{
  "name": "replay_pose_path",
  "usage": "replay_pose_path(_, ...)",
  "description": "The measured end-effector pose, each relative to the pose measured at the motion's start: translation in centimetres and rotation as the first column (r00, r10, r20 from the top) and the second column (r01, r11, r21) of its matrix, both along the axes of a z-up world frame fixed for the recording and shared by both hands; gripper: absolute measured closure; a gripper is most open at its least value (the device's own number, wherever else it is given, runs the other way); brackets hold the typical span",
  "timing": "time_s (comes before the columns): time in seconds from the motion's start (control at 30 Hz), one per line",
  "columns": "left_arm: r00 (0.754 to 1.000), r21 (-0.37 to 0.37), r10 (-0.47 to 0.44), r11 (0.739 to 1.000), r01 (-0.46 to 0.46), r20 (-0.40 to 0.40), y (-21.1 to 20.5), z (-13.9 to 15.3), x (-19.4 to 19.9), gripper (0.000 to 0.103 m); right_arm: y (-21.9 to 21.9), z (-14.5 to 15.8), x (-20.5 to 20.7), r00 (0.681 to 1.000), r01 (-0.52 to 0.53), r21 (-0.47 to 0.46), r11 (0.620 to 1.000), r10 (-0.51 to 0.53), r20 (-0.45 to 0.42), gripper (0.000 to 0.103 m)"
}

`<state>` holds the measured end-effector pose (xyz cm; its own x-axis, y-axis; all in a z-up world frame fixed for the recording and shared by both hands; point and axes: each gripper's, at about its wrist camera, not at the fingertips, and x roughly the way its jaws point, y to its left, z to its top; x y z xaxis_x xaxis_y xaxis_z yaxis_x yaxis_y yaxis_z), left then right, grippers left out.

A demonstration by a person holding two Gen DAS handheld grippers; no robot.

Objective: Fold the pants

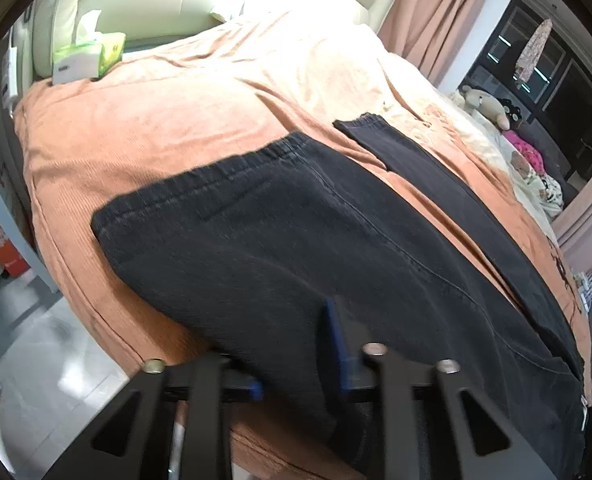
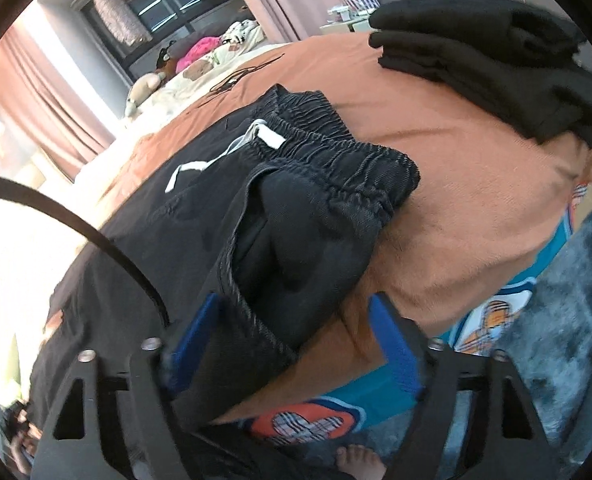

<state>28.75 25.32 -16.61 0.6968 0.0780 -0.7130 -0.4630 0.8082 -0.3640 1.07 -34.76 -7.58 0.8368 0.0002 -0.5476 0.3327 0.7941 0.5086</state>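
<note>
1 pr black denim pants [image 1: 287, 240] w/ elastic waistband is seen, spread on orange corduroy bedspread [image 1: 175, 120]; 1 stack of folded black garments [image 2: 496, 60] at far corner; 1 green tissue box [image 1: 89, 58] by headboard. Left gripper [image 1: 296, 364]: jaws narrowed, leg fabric pinched betw. blue pads. Right gripper [image 2: 296, 344]: jaws spread wide, waist-side pants edge lying betw. pads, left pad touched, not clamped.

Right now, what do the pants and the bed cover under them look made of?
Pants: black washed denim or heavy cotton, matte; faded seams and a gathered elastic waistband suggest it. Bed cover: orange, softly napped, with fine ribs like corduroy or fleece; which one is unclear.
</note>
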Motion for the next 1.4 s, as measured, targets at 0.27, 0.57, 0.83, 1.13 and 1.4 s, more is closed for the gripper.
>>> replay_pose_path(0.27,0.999,0.025,0.012,1.0,-0.013,0.044,-0.4,2.4,-0.4,0.098,-4.6,-0.4,2.1,0.999,0.03,0.129,0.991,-0.033,0.018,0.096)
replay_pose_path(0.57,0.989,0.106,-0.042,0.994,0.027,0.144,-1.6,9.2,-0.5,0.098,-5.0,4.3,0.3,0.998,-0.001,0.063,0.998,-0.003,0.061,0.1)
replay_pose_path(0.83,0.985,0.219,-0.051,0.976,0.014,0.163,-3.7,15.3,1.8,0.098,-6.1,7.0,2.0,0.988,-0.059,0.043,0.997,0.052,0.143,0.1)
replay_pose_path(1.13,0.989,0.299,-0.039,0.954,-0.005,0.141,-5.5,19.5,4.4,0.098,-8.2,8.5,5.0,0.97,-0.112,0.01,0.994,0.107,0.217,0.1)
replay_pose_path(1.4,0.99,0.309,-0.036,0.951,-0.008,0.136,-5.8,21.3,7.2,0.099,-8.9,8.9,7.8,0.96,-0.128,-0.028,0.991,0.131,0.249,0.1)
